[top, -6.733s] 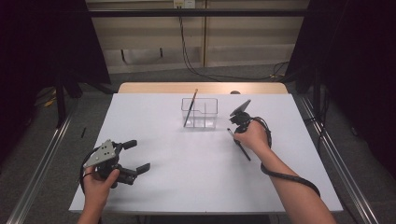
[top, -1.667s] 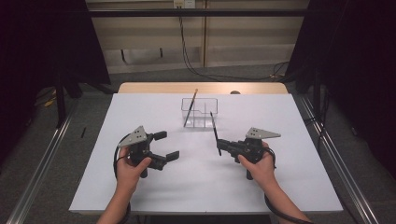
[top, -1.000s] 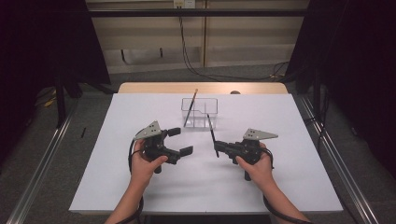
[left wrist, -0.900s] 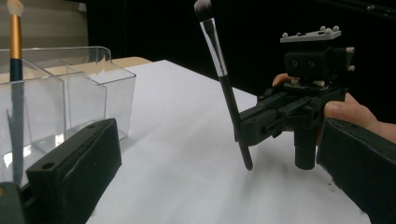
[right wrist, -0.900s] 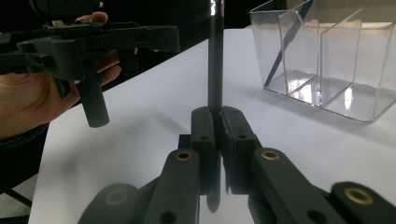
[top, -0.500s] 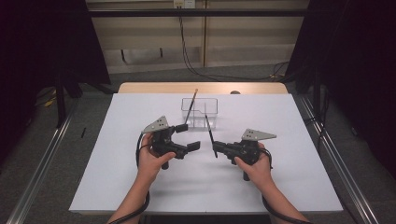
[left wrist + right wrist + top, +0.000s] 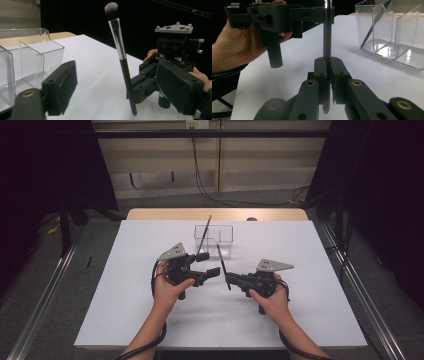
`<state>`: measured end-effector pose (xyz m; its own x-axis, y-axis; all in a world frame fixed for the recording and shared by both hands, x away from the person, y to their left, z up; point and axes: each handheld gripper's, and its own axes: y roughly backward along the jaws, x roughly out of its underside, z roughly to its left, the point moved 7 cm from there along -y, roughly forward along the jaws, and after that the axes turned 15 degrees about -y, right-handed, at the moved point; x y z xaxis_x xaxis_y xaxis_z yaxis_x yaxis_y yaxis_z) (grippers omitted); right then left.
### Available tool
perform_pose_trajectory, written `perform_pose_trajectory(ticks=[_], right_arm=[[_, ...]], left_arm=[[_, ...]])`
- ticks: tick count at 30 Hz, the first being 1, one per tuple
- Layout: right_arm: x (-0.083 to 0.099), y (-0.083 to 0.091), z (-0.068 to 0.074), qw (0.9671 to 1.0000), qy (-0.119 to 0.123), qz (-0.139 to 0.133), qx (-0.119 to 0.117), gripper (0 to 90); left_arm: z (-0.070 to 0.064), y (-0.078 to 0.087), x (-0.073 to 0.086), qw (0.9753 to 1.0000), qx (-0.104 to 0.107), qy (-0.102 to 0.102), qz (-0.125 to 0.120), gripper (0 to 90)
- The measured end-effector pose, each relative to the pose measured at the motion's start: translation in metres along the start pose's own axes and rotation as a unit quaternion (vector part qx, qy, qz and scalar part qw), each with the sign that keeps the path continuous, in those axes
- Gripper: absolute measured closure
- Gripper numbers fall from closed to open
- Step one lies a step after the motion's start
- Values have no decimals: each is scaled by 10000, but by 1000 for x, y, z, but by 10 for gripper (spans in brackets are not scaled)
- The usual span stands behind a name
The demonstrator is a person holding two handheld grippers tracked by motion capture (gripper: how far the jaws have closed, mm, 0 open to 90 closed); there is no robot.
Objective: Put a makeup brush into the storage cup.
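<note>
Peering along my right gripper (image 7: pixel 327 75), I lose the brush tip past the frame's top edge. Its jaws pinch the makeup brush (image 7: pixel 121 56) low on the handle, upright, near the clear organizer (image 7: pixel 214 239). My left gripper (image 7: pixel 209 265) stands spread wide beside the brush, touching nothing; another brush (image 7: pixel 204 236) leans inside the organizer.

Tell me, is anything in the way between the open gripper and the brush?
Nothing visible. The left gripper is open beside the brush, which the right gripper holds upright; bare white table lies between.
</note>
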<state>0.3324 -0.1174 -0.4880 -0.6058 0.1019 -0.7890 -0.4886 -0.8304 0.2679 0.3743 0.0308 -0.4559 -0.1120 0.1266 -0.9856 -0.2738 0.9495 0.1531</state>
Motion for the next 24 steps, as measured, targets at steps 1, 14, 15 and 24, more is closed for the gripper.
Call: perform_pose_trajectory(ticks=[1, 14, 15, 24], right_arm=[[0, 0, 0, 10000, 9, 9, -5, 845], [2, -3, 1, 10000, 82, 15, 8, 844], [2, -3, 2, 10000, 90, 12, -1, 844], [1, -3, 3, 9999, 164, -38, 10, 843]], left_arm=[[0, -1, 0, 10000, -6, -67, -12, 245], [-6, -8, 1, 9997, 186, 125, -36, 507], [-6, -8, 1, 9997, 199, 165, -41, 542], [-9, -11, 3, 9988, 303, 366, -131, 769]])
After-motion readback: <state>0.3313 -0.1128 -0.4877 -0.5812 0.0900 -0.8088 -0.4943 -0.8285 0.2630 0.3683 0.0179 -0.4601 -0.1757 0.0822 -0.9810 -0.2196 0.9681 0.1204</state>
